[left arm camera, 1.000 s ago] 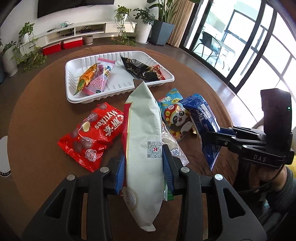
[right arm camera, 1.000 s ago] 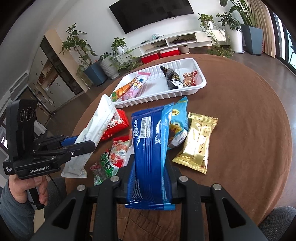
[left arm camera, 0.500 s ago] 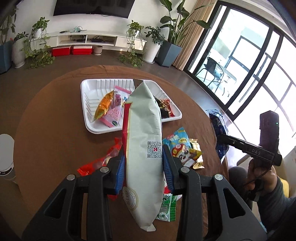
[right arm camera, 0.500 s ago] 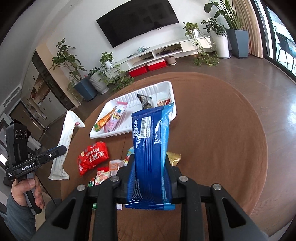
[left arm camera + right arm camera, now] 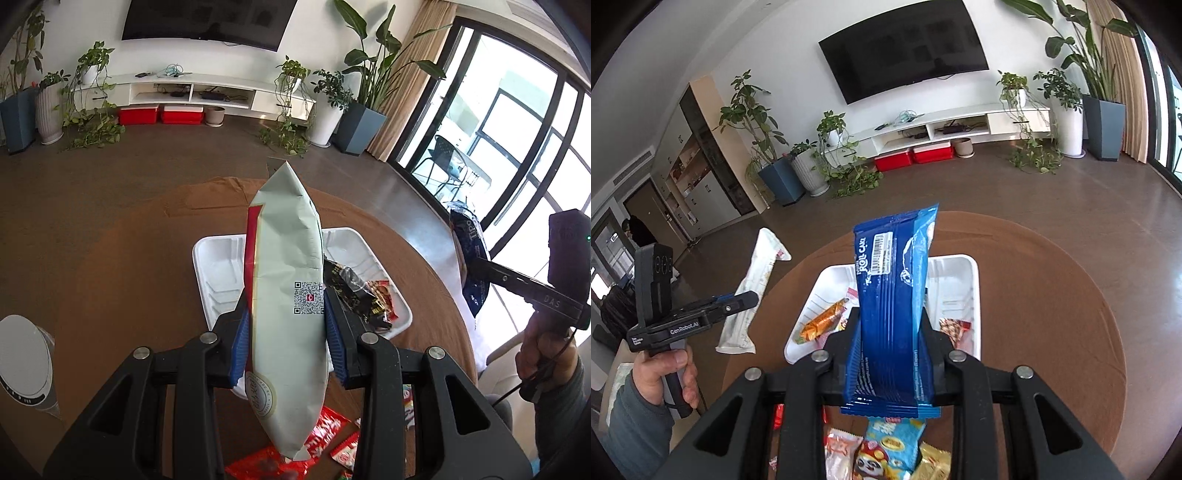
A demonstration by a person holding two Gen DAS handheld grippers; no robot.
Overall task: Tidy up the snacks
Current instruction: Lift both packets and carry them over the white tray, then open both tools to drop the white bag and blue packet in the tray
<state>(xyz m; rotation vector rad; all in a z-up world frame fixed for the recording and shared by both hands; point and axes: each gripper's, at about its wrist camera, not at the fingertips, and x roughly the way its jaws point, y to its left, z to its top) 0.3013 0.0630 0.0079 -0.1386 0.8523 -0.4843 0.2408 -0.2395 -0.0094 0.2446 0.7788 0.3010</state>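
Note:
My left gripper (image 5: pixel 286 314) is shut on a long pale grey-white snack bag (image 5: pixel 286 266) with a QR code, held up over the white tray (image 5: pixel 218 266). Its blue pads press both sides of the bag. My right gripper (image 5: pixel 891 325) is shut on a blue roll-cake pack (image 5: pixel 892 295), also lifted above the tray (image 5: pixel 955 273). The tray holds an orange packet (image 5: pixel 822 321), a black packet (image 5: pixel 351 288) and a red-brown packet (image 5: pixel 951 326). From the right wrist view the left gripper (image 5: pixel 750 295) with its white bag (image 5: pixel 750 291) hangs at the left.
Loose snacks lie on the round brown table (image 5: pixel 1052 295) near me: a red packet (image 5: pixel 321 439), a panda packet (image 5: pixel 882 454) and a gold packet (image 5: pixel 932 465). A white round device (image 5: pixel 24 362) sits at the table's left edge. A person's hand (image 5: pixel 665 373) holds the left gripper's handle.
Both grippers have risen and drawn back with their packs still gripped. The tray now lies under both packs, and the loose snacks have slid to the bottom of both views.

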